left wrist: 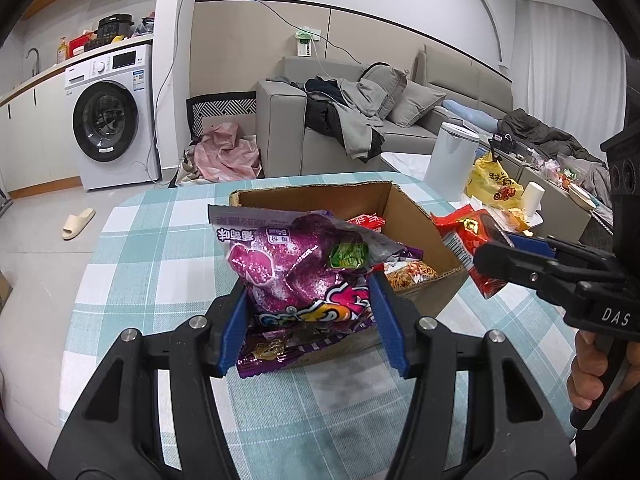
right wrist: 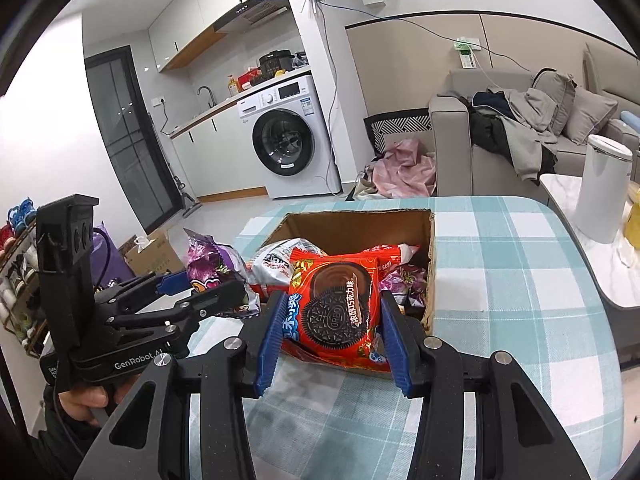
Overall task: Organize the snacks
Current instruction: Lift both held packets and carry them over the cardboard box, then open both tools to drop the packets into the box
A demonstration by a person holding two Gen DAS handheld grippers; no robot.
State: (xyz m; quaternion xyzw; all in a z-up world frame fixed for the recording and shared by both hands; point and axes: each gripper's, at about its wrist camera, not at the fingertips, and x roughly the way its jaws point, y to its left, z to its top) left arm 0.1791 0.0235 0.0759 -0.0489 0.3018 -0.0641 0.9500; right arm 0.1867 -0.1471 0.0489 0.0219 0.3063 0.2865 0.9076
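Snacks [right wrist: 280, 264] inside cardboard box [right wrist: 352, 226]

Each camera sits just behind its own gripper's fingers and looks forward and somewhat downward along them, close over the checked tablecloth [left wrist: 160, 248]. The left view faces the sofa [left wrist: 400, 120]; the right view turns more toward the kitchen side. Both share the cardboard box [left wrist: 416, 216] [right wrist: 430, 248], the washing machine [left wrist: 116, 120] [right wrist: 284, 140] and each other's gripper; edges are probably distorted.
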